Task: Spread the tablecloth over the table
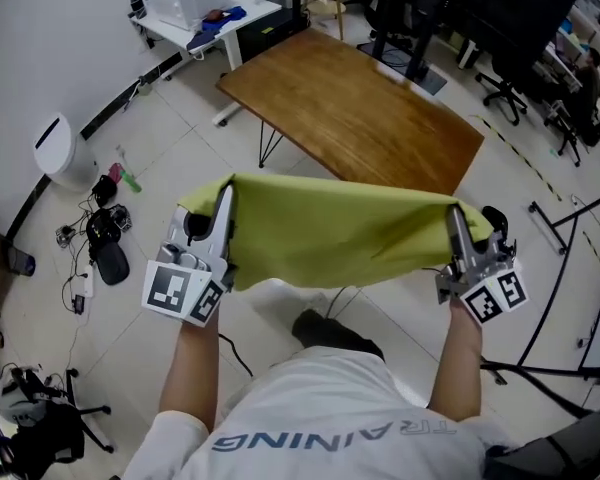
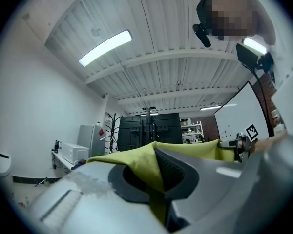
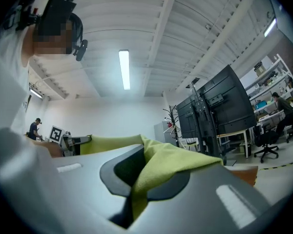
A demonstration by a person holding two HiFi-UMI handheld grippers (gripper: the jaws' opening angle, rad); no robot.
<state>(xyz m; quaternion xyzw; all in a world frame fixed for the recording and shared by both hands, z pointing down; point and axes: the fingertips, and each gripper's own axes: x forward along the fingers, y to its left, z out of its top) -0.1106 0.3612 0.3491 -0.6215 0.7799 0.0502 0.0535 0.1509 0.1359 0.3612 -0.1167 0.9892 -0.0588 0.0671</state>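
Tablecloth (image 1: 340,233), yellow-green: held in the air just ahead of the person's chest, stretched between left gripper (image 1: 223,208) at 9 o'clock and right gripper (image 1: 452,220) at 3 o'clock. Each gripper has its fingers closed on one end of the top edge, the fabric pinched between the pads and bunching out over their tips. Wooden worktop (image 1: 360,118), at 12 o'clock beyond the cloth: bare and untouched by the cloth, so grasp and lift look done and the whole spreading is left.
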